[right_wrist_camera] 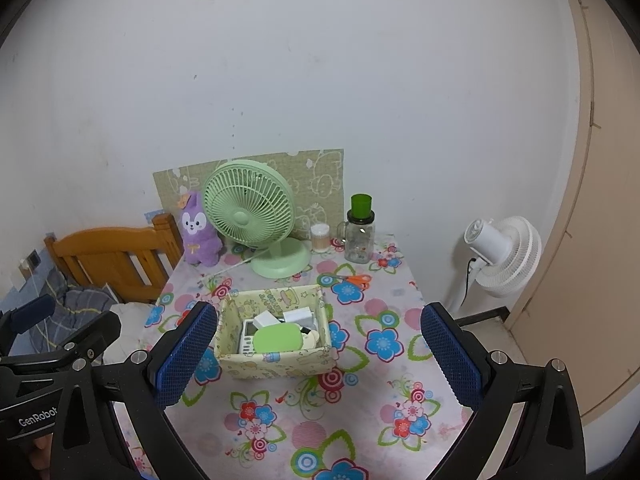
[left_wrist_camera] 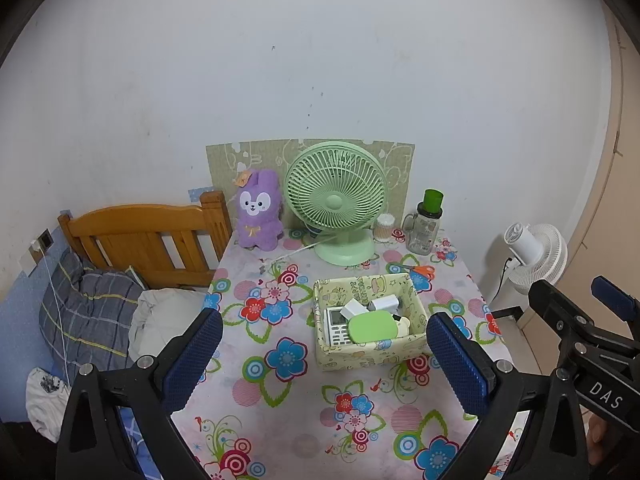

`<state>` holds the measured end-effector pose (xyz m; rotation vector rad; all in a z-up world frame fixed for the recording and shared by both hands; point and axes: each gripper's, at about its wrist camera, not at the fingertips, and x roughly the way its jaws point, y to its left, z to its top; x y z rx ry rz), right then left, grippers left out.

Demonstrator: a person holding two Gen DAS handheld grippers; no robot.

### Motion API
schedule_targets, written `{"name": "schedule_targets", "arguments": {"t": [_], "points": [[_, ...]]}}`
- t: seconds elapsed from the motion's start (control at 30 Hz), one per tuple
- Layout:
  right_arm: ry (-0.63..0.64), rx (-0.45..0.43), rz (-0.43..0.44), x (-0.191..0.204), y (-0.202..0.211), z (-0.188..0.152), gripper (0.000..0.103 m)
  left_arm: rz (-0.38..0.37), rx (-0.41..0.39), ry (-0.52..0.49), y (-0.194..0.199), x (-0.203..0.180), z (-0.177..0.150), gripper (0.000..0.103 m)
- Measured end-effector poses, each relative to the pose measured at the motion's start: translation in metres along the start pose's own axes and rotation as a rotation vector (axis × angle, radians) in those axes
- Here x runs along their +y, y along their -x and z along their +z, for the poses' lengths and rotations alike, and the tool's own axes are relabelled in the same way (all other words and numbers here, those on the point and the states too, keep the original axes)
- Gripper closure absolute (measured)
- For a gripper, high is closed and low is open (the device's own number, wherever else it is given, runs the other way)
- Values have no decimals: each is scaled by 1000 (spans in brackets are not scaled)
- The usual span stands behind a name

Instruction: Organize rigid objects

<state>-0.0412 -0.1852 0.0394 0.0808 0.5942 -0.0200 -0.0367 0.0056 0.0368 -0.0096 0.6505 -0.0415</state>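
Left wrist: both grippers (left_wrist_camera: 324, 354) (right_wrist_camera: 320, 350) wide apart (empty).

Your table (left_wrist_camera: 280, 420) wears a smooth, faintly glossy floral cloth. Near its middle, the storage box (left_wrist_camera: 370, 354) looks like matt printed fabric or card; which, you cannot tell. Inside it lies a green case (left_wrist_camera: 370, 326) of smooth plastic. At the back edge you have a plastic-grilled green fan (left_wrist_camera: 335, 196), a fuzzy purple plush rabbit (left_wrist_camera: 258, 212) and a clear glossy jar (left_wrist_camera: 423, 232). Your gripper pads (right_wrist_camera: 186, 354) are blue and rough-textured on matt black frames with metal screws.
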Motion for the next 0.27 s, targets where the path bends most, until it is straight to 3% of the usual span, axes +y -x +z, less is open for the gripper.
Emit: {"name": "schedule_targets", "arguments": {"t": [0.27], "points": [[-9, 13, -9, 0, -10, 0, 0, -4, 24, 0, -12, 0, 3, 0]]}}
